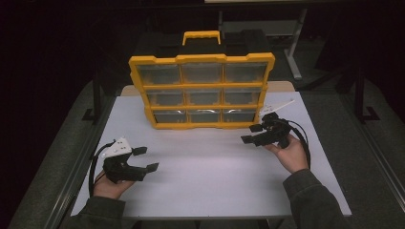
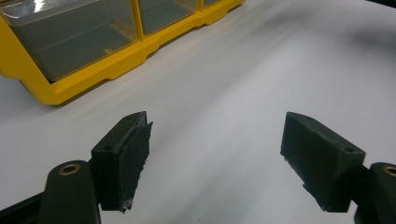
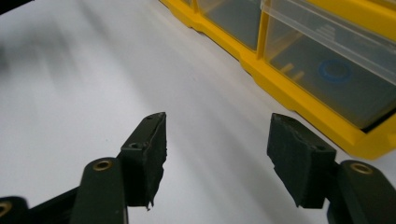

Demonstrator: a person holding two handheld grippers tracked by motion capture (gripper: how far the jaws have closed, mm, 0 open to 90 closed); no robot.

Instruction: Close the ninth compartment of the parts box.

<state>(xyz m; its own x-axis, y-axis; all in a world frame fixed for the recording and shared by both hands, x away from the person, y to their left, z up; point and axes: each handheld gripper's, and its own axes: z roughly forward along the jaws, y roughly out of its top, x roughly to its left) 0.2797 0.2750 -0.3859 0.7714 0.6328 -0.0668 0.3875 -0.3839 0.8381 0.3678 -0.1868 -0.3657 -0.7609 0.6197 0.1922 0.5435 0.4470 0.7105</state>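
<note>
A yellow organizer [image 1: 202,87] with several clear drawers stands upright at the back of the white table [image 1: 210,176]. My left gripper [image 1: 147,159] is held low at the front left, open and holding nothing, well short of the organizer. In the left gripper view its jaws [image 2: 215,158] stand wide apart over bare table, with the organizer's bottom corner [image 2: 116,65] ahead at upper left. My right gripper [image 1: 249,133] is open too, just off the organizer's lower right corner. The right gripper view has its jaws [image 3: 217,158] apart beside the yellow frame [image 3: 299,98]. A blue ring [image 3: 334,72] lies in one clear drawer.
A black case with a yellow handle [image 1: 201,36] sits behind the organizer. The table's front half between the two hands is bare white surface. Dark floor and metal frame legs [image 1: 293,52] surround the table.
</note>
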